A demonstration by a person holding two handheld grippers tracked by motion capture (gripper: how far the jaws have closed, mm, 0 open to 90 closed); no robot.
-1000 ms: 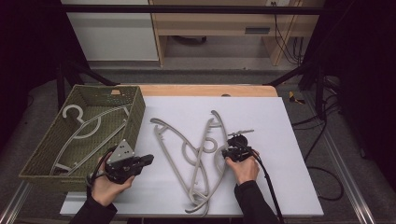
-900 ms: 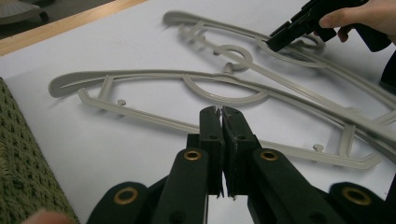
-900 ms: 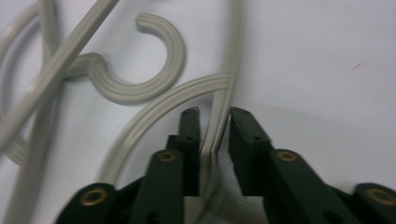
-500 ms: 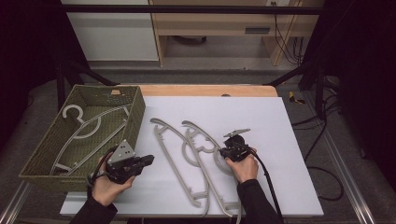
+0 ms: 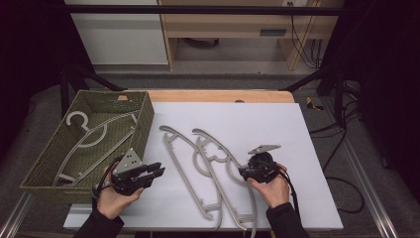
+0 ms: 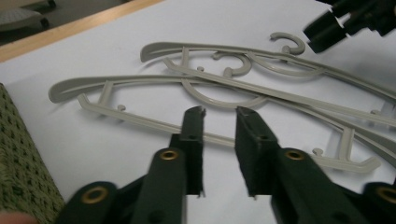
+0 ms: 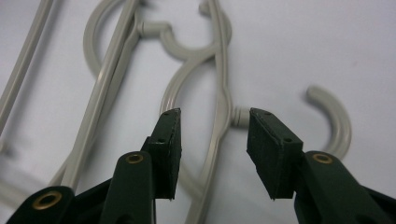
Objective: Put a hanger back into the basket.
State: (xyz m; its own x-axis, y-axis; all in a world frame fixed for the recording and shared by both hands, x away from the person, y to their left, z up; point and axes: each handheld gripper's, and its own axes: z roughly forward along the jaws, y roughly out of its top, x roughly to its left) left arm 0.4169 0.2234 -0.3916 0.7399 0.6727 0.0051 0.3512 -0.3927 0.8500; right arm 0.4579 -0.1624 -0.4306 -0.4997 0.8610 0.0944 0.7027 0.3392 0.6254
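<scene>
Two grey plastic hangers lie side by side and partly overlapped on the white table: the left hanger and the right hanger. My right gripper hovers at the right hanger's hook side. Its jaws have just been opening, and in the right gripper view they straddle a hanger arm without pressing it; the hook curls off to the right. My left gripper is beside the basket, its jaws have just been opening and hold nothing, and both hangers lie beyond them.
An olive woven basket stands at the table's left with one more grey hanger inside. A wooden strip runs along the far edge. Cables hang off the right side.
The right hanger, first lying crosswise over the other, was swung to lie alongside it and then let go. My right gripper drew back a little. The left jaws parted.
</scene>
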